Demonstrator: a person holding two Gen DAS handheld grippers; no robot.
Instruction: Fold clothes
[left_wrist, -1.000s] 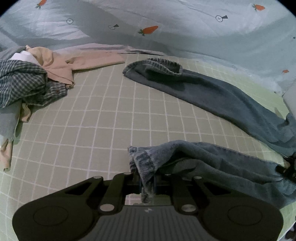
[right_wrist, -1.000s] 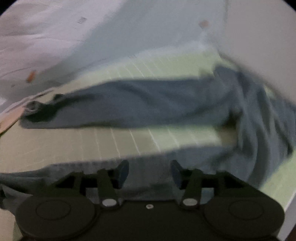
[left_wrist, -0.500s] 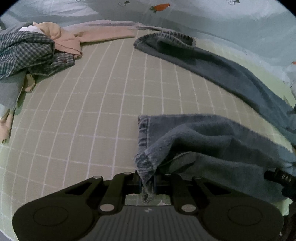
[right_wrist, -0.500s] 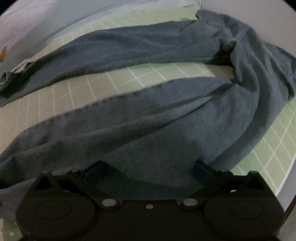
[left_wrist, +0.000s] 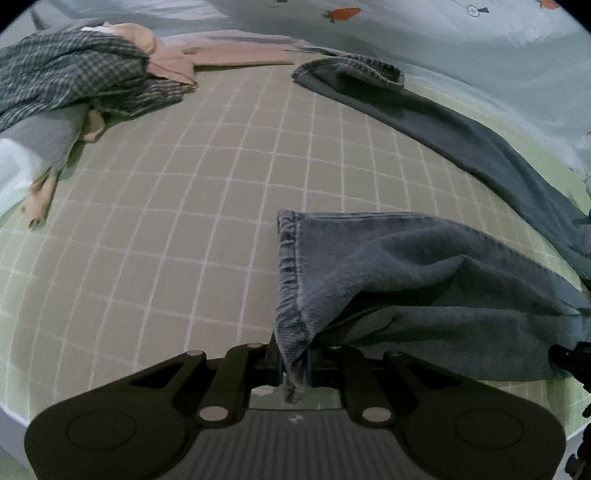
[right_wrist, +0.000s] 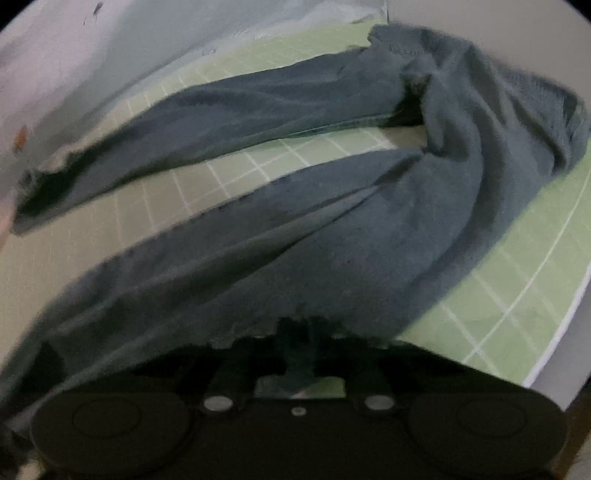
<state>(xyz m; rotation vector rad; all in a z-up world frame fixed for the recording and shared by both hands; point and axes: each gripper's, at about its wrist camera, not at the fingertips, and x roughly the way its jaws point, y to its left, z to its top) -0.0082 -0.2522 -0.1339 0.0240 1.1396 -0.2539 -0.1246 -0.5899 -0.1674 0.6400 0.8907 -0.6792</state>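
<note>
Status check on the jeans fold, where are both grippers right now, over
Left gripper shut on jeans hem. Right gripper shut on the same near leg. Far leg flat on sheet. Clothes pile clear of path.

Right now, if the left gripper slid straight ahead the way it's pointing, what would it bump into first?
The left gripper is already pinching the hem of the blue denim jeans. Straight ahead is bare green checked sheet, then probably the jeans' other leg near the carrot-print quilt; depth is unclear.
</note>
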